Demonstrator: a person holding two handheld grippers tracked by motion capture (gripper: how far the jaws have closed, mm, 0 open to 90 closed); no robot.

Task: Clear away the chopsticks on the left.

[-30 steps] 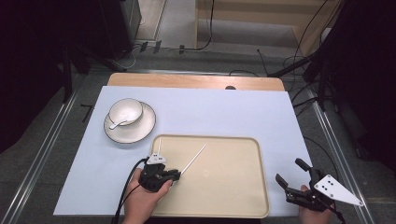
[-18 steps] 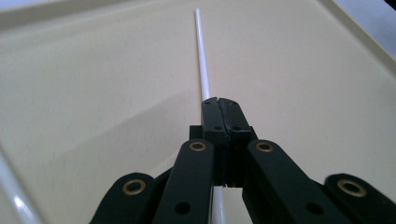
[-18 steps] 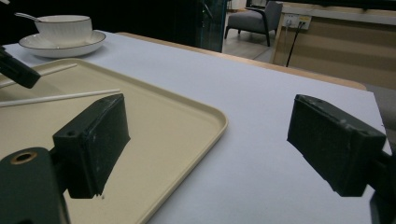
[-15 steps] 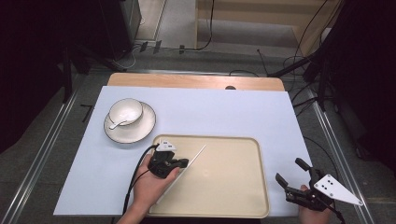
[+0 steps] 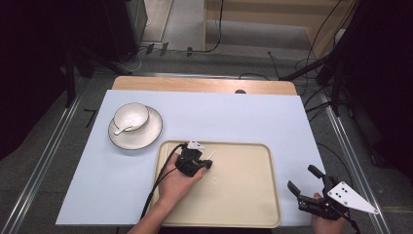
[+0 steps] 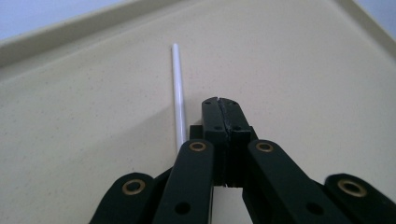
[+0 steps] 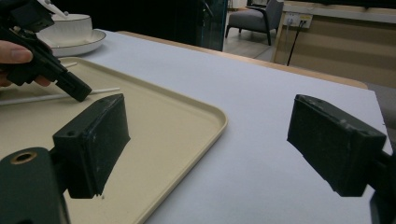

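The left tongs point(image 5: 207, 165) have travelled up the tray point(image 5: 243, 214) over the last second, from its lower left corner toward about 11 o'clock, and they now sit low over the tray floor near its top left part. The thin white stick point(image 6: 177, 95), which lay bare and slanting across the tray a second ago, is now largely covered by the hand and tool in the high view, with a short end peeking out at the tool's 1 o'clock.

In the left gripper view the jaws are pressed together, with no gap between them, and the stick lies flat on the tray just beside them at their 10 o'clock, not between them. The right gripper view agrees: the closed tip rests on or just over the stick point(image 7: 56, 96).

So the stick is not pinched yet. The closed tongs seem to be nudging or pinning it.

The right tongs point(image 5: 307, 183) are spread wide and idle, off the tray at 4 o'clock on the worktop point(image 5: 234, 112). The bowl point(image 5: 130, 117) with its spoon sits on a plate point(image 5: 148, 136) at 10 o'clock.
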